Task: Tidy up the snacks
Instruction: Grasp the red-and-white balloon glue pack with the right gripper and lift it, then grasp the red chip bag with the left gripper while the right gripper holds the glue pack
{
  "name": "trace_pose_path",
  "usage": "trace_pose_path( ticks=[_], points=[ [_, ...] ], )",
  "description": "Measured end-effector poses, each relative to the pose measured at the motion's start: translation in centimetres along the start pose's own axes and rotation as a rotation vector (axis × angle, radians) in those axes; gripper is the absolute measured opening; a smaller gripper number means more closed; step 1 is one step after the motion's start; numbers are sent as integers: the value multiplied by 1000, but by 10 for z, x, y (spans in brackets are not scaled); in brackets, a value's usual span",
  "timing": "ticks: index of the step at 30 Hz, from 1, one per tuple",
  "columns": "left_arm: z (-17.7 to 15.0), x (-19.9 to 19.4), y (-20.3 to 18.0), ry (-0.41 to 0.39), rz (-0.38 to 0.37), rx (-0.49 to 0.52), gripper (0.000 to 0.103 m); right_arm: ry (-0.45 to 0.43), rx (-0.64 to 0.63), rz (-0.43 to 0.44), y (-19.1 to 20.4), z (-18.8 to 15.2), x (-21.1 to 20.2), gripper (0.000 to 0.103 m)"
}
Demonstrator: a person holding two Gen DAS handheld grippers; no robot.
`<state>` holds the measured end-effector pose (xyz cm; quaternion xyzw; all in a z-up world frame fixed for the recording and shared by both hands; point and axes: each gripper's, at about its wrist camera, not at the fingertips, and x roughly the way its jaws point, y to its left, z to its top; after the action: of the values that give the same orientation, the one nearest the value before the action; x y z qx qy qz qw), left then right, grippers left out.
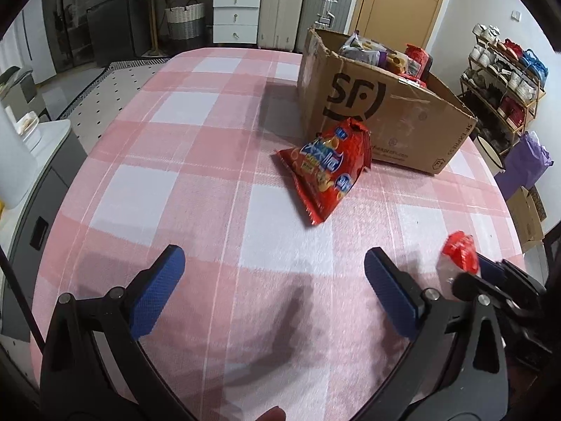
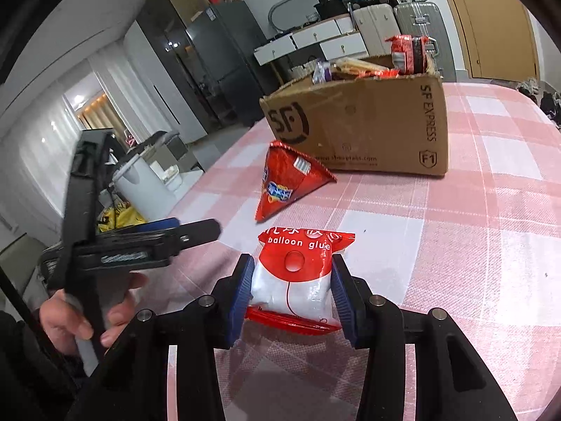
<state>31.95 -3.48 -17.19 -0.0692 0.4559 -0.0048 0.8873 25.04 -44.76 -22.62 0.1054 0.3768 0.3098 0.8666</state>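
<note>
My left gripper (image 1: 273,263) is open and empty above the pink checked tablecloth (image 1: 210,182). A red snack bag (image 1: 324,168) lies ahead of it, against the front of an SF cardboard box (image 1: 382,112) filled with several snack packets. My right gripper (image 2: 291,273) is shut on a red-and-white "balloon glue" packet (image 2: 298,277) and holds it over the cloth. The same red snack bag (image 2: 284,182) and box (image 2: 368,126) show beyond it. The left gripper (image 2: 196,231) shows at the left of the right wrist view, held by a hand. The packet's red end (image 1: 459,251) shows at right in the left wrist view.
White drawers (image 1: 236,15) and suitcases (image 1: 305,10) stand beyond the table's far edge. A shoe rack (image 1: 505,80) and a purple bag (image 1: 526,161) stand right of the table. A white cabinet (image 1: 31,161) stands at the left. A fridge (image 2: 217,52) is at the back.
</note>
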Motion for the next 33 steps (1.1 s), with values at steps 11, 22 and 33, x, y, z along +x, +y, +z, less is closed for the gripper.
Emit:
trace_pose_path(
  ticks=[11, 22, 33],
  points=[
    [44, 49, -14, 99, -74, -47, 102, -27, 20, 59, -9, 8, -12, 44],
    [85, 82, -21, 114, -144, -71, 101, -40, 85, 22, -33, 13, -18, 44],
    [94, 107, -21, 147, -193, -58, 79, -36, 101, 7, -36, 10, -21, 44]
  ],
)
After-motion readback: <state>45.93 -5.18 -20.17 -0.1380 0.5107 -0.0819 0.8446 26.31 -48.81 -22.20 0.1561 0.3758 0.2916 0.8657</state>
